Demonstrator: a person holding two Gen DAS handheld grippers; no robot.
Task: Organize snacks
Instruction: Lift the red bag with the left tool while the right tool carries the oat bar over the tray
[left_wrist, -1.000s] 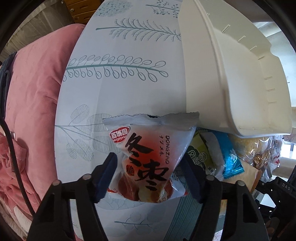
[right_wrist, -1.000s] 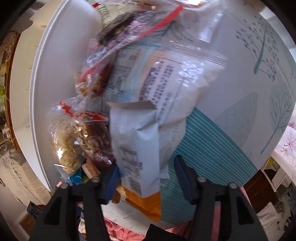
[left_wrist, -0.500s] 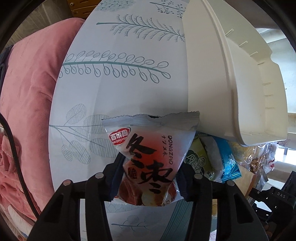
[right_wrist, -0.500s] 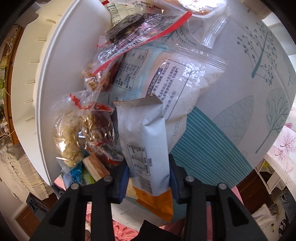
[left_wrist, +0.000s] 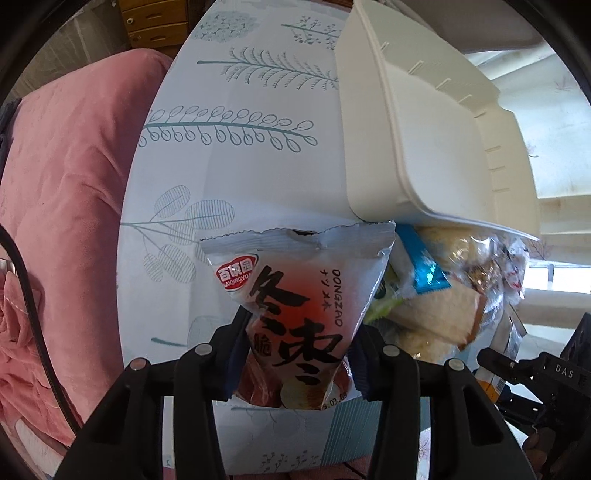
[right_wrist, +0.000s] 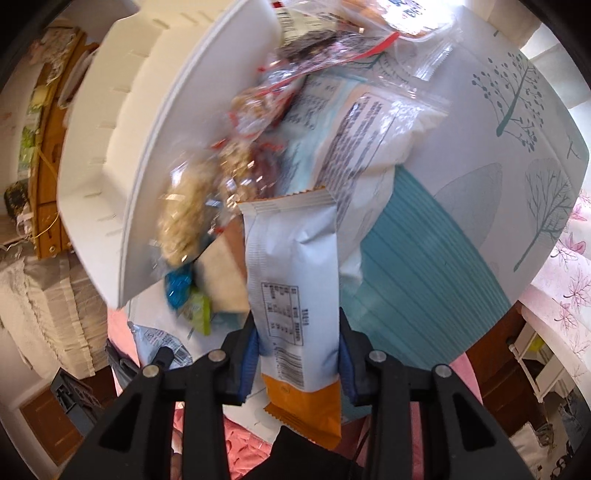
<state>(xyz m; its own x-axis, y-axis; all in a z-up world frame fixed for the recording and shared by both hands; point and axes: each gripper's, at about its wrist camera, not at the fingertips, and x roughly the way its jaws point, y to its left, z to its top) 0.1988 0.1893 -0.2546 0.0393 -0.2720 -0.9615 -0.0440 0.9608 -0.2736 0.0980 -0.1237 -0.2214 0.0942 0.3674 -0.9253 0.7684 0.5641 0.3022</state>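
Both wrist cameras close above worktop (left_wrist: 236, 177), aimed steeply down past own fingers, opposite sides, sharing white bin (left_wrist: 424, 147) and snack pile (right_wrist: 221, 192)

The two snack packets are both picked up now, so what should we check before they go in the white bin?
1. Left hand-held gripper pinches the red jujube packet: ok, jaws closing on it.
2. Right hand-held gripper pinches the white-and-orange packet: ok.
3. White bin has room inside: ok, what shows looks bare.
4. Both packets free of the snack pile: cannot tell, the picture is blurred.
5. Red packet sealed: cannot tell, its top edge looks nicked.
6. Bin sitting steady on the tablecloth: cannot tell.
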